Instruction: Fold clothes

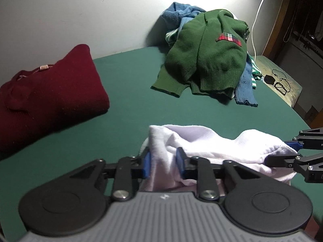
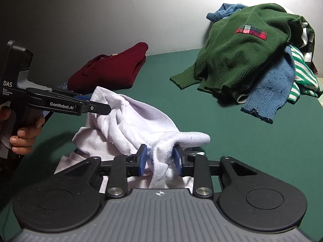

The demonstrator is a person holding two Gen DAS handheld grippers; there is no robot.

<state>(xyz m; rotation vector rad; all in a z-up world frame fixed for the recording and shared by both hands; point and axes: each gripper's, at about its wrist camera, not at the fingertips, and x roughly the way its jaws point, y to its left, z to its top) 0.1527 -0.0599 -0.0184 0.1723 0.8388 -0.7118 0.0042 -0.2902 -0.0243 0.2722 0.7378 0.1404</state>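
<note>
A crumpled white garment (image 1: 212,141) is held above the green table (image 1: 131,92) between both grippers. My left gripper (image 1: 163,164) is shut on one bunched end of it, blue pads pressing the cloth. In the right wrist view my right gripper (image 2: 160,159) is shut on the other end of the white garment (image 2: 141,121), and the left gripper (image 2: 101,105) clamps the cloth's upper left corner, held by a person's hand (image 2: 24,135). The right gripper (image 1: 290,151) shows at the right edge of the left wrist view, pinching the cloth.
A folded dark red sweater (image 1: 50,96) lies at the left. A pile topped by a green sweater (image 1: 208,50), with blue (image 1: 244,86) and green-striped clothes (image 2: 302,74), sits at the back right against the wall. A white cable (image 1: 260,10) and a small black device (image 1: 270,78) lie beyond the table edge.
</note>
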